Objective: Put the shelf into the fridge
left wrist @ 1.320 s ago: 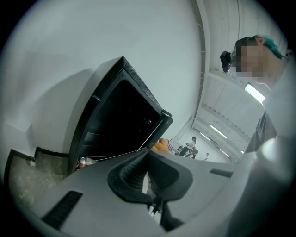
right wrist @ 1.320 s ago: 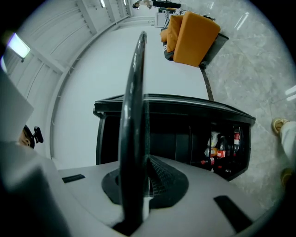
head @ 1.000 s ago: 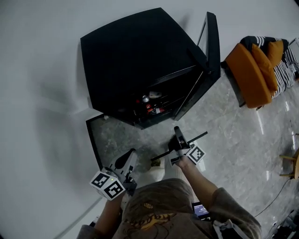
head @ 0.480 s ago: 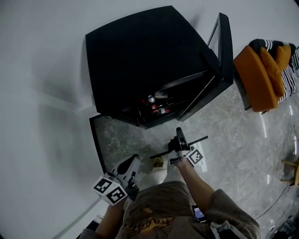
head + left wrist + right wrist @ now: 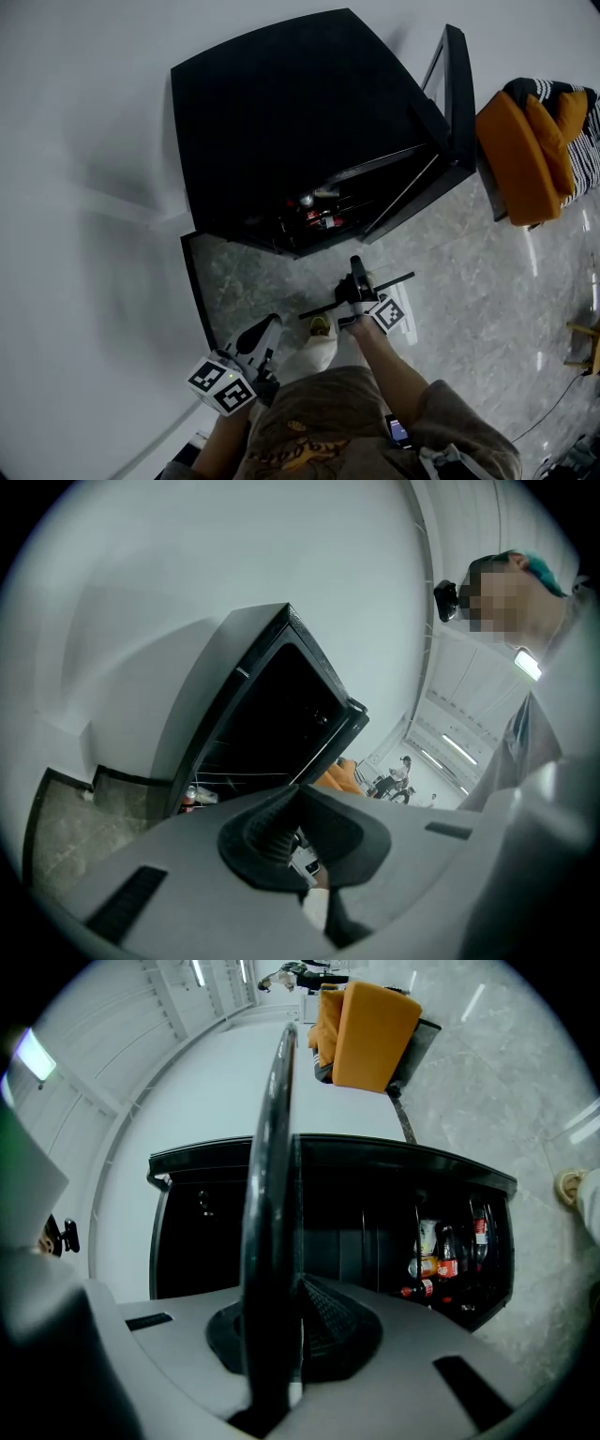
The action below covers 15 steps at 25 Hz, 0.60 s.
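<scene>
Your right hand-held gripper (image 5: 292,1326) is pinching the shelf (image 5: 270,1176) midway along 1 edge, out in front of the open fridge (image 5: 281,122) and not yet inside. Your left hand-held gripper (image 5: 292,836) is pressed together on nothing. The shelf looks stiff and light but long, so a single edge grip may let it swing; a 2nd hold farther along should steady it. It shows edge-on only, so wire or glass is unclear, and darkness hides any support rails beside the bottles (image 5: 450,1251).
</scene>
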Available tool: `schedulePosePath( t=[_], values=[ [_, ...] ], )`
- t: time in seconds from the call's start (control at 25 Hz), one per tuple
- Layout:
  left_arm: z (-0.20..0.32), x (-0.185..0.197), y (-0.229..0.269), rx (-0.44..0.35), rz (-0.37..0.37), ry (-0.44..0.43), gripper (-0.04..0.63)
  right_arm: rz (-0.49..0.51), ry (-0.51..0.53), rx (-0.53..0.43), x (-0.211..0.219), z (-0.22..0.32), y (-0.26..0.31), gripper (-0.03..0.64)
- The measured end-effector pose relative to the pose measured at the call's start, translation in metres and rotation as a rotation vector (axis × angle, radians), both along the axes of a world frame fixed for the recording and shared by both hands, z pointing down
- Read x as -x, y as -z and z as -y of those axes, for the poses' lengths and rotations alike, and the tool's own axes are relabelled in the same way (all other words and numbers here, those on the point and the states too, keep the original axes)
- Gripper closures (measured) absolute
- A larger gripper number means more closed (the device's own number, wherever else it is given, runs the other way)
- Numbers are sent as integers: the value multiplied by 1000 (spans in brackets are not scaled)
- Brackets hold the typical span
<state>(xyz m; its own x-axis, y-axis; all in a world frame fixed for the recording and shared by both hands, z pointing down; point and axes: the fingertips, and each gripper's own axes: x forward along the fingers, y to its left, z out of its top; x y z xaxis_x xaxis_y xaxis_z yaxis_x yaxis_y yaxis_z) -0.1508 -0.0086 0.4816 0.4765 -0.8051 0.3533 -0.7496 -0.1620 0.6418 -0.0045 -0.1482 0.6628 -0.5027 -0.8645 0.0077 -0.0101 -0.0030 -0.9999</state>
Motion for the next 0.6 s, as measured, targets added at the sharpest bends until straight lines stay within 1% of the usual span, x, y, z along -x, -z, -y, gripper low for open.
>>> schedulePosePath(
  t=[0.2,0.6],
  values=[
    [-2,4,-6,17,1,18,589,-4,11,-13,9,13,-7,589],
    [-1,9,-16,48,-7,38,589,-22,6,4,21,38,-30,589]
  ],
)
